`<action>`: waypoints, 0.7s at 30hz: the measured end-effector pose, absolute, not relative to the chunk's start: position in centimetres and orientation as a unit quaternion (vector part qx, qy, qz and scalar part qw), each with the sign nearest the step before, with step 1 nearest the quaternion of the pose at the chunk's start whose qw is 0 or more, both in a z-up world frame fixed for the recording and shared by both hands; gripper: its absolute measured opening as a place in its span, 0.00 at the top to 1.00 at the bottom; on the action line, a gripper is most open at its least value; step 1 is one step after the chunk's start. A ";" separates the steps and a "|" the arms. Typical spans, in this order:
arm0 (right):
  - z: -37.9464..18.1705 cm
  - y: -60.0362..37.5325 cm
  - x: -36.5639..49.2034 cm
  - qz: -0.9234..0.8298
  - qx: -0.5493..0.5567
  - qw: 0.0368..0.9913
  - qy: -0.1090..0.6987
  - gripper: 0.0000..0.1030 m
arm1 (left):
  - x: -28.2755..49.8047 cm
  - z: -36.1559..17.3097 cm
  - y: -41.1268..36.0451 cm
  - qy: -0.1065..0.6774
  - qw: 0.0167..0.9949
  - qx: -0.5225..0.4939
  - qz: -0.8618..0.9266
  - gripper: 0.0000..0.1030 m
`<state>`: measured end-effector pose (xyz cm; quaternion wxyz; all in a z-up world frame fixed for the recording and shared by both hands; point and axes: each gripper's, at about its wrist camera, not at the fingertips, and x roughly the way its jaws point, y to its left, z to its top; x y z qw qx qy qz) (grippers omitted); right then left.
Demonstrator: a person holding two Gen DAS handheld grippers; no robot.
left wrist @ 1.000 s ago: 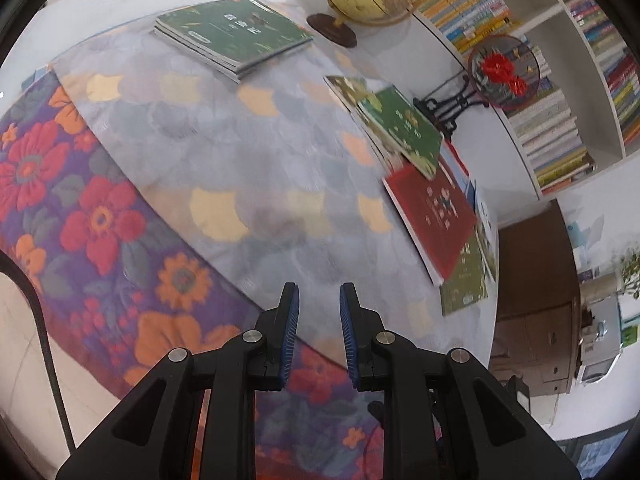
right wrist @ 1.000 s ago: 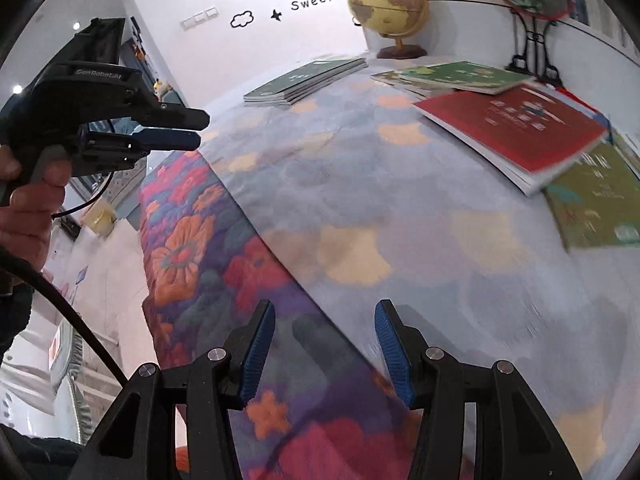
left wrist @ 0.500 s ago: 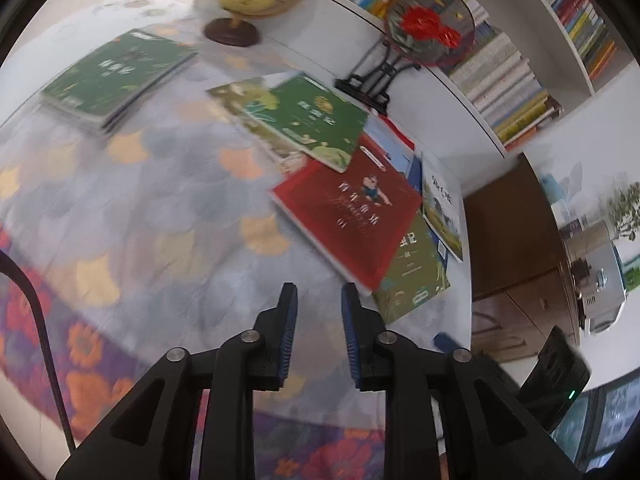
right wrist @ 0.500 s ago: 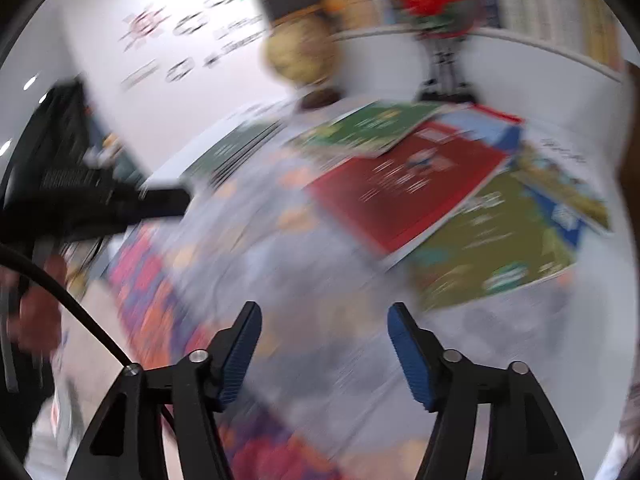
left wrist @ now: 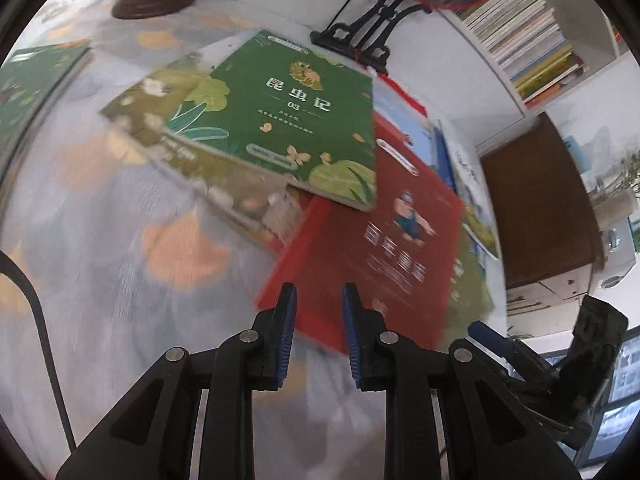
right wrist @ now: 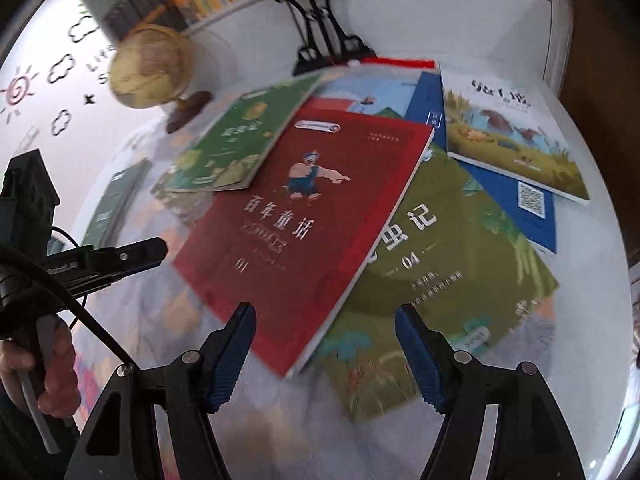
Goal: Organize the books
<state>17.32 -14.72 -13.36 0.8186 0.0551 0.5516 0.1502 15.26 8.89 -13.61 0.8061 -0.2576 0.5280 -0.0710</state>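
Right tongs (right wrist: 324, 354) gape empty above the red book (right wrist: 304, 216); slide one pad beneath its near corner. Left tongs (left wrist: 318, 334) nearly closed, empty.

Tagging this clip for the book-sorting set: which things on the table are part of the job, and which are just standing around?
Job:
- red paperback storybook
- green insect book numbered 03
- olive-green book numbered 04
- blue book with QR code
- meadow picture book

Bystanders:
- yellowish desk globe
- black stand with red ornament
- shelved books

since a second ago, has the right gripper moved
Yes. The right gripper has swung toward the scattered books: the red paperback book now lies just beyond its open jaws.
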 end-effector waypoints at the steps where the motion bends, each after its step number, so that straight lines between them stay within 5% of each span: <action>1: -13.7 -14.5 17.7 0.140 0.056 0.818 0.555 0.39 | 15.8 -14.1 9.1 0.529 0.804 -0.260 -0.072 0.80; 7: -15.2 -14.0 18.8 0.096 0.069 0.819 0.562 0.50 | 17.3 -15.2 8.9 0.532 0.796 -0.267 -0.110 0.80; 21: -15.1 -14.7 20.1 0.100 0.055 0.821 0.559 0.52 | 16.6 -15.0 9.5 0.518 0.804 -0.288 -0.040 0.80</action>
